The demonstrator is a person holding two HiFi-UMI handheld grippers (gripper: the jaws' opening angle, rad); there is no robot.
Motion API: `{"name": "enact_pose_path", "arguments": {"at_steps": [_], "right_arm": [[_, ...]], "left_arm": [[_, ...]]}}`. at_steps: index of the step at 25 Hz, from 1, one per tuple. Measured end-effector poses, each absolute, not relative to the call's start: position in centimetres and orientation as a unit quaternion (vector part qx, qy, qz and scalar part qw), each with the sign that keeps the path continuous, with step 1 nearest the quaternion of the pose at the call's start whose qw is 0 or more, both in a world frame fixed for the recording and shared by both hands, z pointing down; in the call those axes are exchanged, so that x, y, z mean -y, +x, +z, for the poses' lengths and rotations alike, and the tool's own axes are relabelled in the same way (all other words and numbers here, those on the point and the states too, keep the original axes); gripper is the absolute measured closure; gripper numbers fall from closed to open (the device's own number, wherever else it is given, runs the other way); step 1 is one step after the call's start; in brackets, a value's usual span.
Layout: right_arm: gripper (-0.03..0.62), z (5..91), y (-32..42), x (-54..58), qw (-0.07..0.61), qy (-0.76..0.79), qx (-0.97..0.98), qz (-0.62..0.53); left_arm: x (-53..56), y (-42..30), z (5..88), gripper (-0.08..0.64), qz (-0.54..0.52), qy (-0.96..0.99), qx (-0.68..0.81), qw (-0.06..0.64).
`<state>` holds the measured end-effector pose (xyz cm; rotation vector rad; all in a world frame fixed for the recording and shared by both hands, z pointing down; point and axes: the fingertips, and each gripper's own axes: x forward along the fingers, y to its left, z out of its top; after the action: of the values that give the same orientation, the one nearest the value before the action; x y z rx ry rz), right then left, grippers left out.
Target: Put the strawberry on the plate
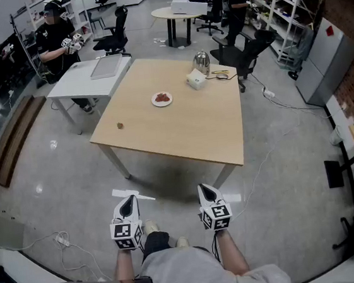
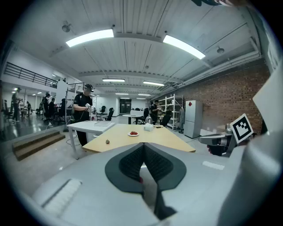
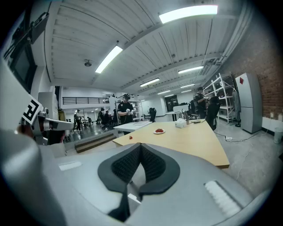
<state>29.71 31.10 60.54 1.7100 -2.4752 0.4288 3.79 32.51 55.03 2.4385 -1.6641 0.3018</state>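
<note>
Polished grey floor spreads round a pale wooden table (image 1: 188, 124), and I'm standing well back from it. Both my tongs hang low in front of me, short of the table. The left gripper (image 1: 128, 202) has its jaws pressed together with nothing between them, and the right gripper (image 1: 205, 191) is closed and empty too. On the table a small white plate (image 1: 154, 101) holds some red fruit (image 1: 163, 97). The strawberry (image 1: 120, 126) lies by itself on the bare wood near the table's left edge, apart from the plate. Farther back stand a white tissue box (image 1: 196, 79) and a metal kettle (image 1: 201, 61), close together.
</note>
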Motion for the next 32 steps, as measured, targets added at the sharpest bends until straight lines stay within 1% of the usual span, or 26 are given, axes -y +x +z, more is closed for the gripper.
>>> {"name": "enact_pose_path", "arguments": {"at_steps": [12,20,26,32], "right_arm": [[0.586,59.6,28.7,-29.2,0.039,0.552,0.822,0.135],[0.585,60.4,25.9,-26.7,0.054,0.521,0.842,0.130],[0.586,60.4,22.2,-23.1,0.065,0.496,0.857,0.123],[0.586,59.9,17.6,-17.8,0.069,0.488,0.862,0.117]], "left_arm": [[-31.0,2.7,54.9,0.540,0.100,0.815,0.564,0.091],[-29.6,1.2,55.9,0.540,0.104,0.803,0.577,0.101],[-26.9,-2.0,55.9,0.540,0.102,0.792,0.593,0.104],[-21.6,-5.8,55.8,0.540,0.102,0.791,0.594,0.106]]}}
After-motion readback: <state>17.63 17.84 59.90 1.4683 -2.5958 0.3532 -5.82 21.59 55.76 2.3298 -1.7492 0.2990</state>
